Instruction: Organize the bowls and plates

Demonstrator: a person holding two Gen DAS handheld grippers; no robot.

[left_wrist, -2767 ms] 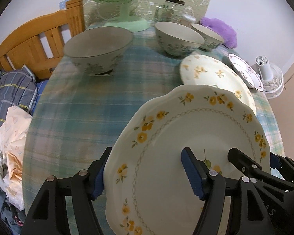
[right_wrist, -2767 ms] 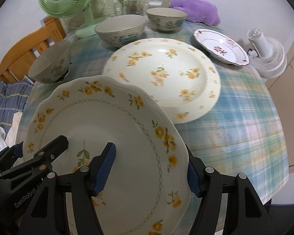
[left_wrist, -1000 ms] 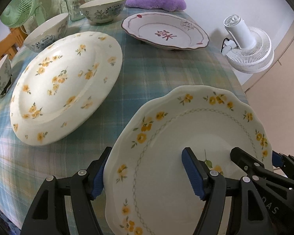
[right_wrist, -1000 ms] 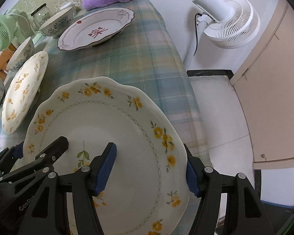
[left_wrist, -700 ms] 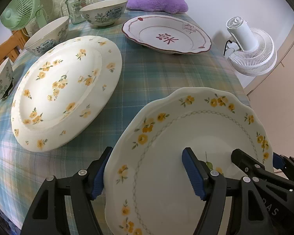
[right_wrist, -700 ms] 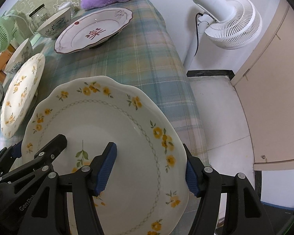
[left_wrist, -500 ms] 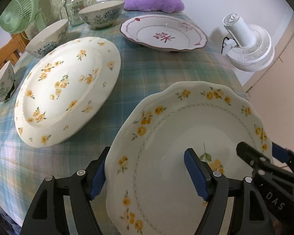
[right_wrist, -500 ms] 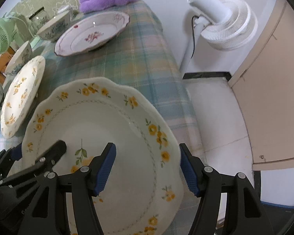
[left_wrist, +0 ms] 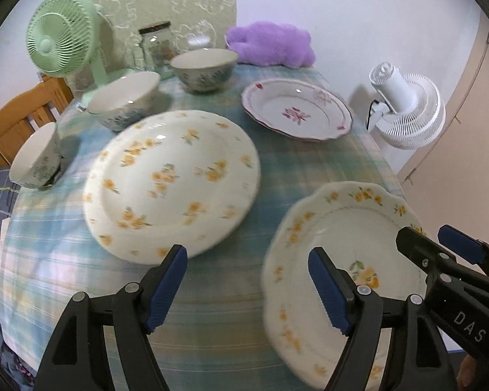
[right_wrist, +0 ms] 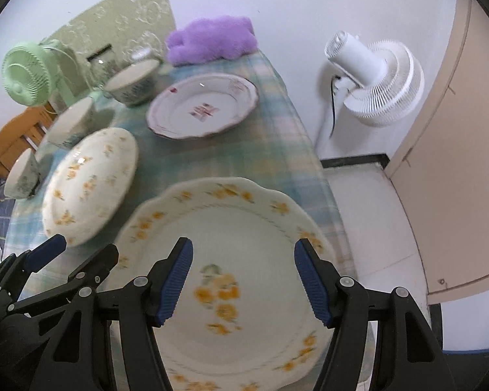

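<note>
Both grippers are hovering over the near right corner of the worktop [left_wrist: 212,319], which is wearing a blue-green plaid cloth. The scalloped plate [right_wrist: 244,280] with yellow flowers is lying flat on that corner, near the edge by the floor. The left gripper [left_wrist: 247,288] is standing with jaws apart and nothing between the pads: in the left wrist view its right pad is showing in front of the plate's left rim and its left pad over bare cloth, so it is gripping nothing. The right gripper [right_wrist: 244,282] is also spread, both pads floating above the plate's well with clear gaps either side, not pinching it; in the left wrist view it is showing at the plate's right side [left_wrist: 440,251]. The large round plate [left_wrist: 172,189] with yellow flowers is sitting just left of the scalloped one, apart from it. The pink-flowered plate [left_wrist: 298,110] is lying further back on the right. Three bowls are sitting along the left and back: one at the left edge [left_wrist: 34,159], one behind it [left_wrist: 124,99], one at the back [left_wrist: 203,68]. Behind those: a glass jar [left_wrist: 156,44], a green fan [left_wrist: 62,36], a purple plush [left_wrist: 270,44]. A white fan [left_wrist: 407,107] is standing on the floor to the right. Frames are somewhat blurred.
</note>
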